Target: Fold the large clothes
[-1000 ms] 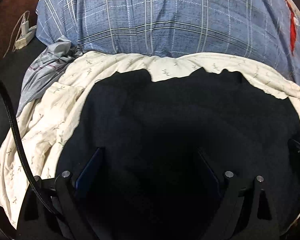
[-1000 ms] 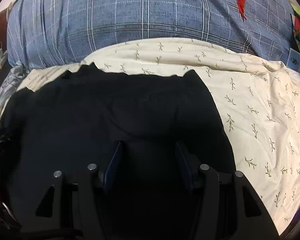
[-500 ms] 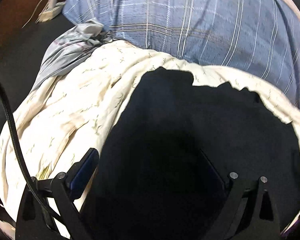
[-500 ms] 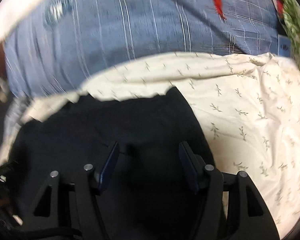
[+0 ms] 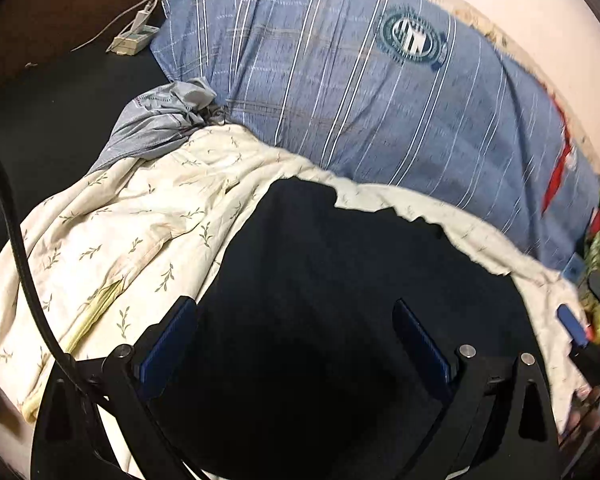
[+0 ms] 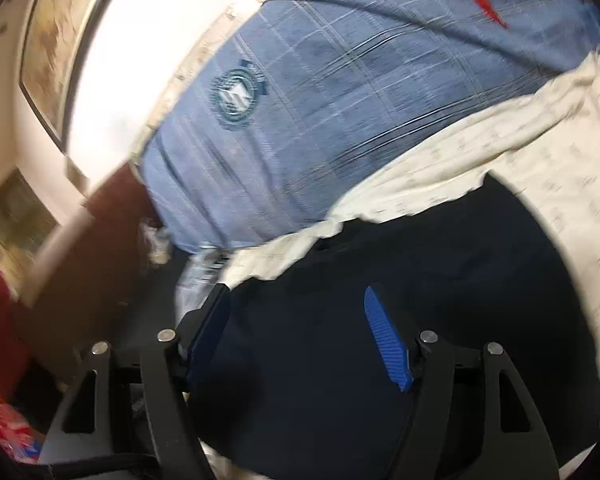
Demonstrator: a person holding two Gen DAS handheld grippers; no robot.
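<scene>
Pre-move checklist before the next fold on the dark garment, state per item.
1. Left gripper open, nothing between its fingers: ok.
2. Right gripper free of cloth: ok. Its jaws have just been opening and nothing is between them.
3. Dark garment lying flat on the cream leaf-print sheet: ok in the part that shows; its near edge is hidden behind the grippers.
4. Fold edges squared: cannot tell, the cloth is too dark to show creases.
5. Space beside the garment: not ok. The grey crumpled cloth and the blue plaid pillow crowd the far side.
6. Right wrist view sharp enough to aim: not ok, it is blurred.
</scene>
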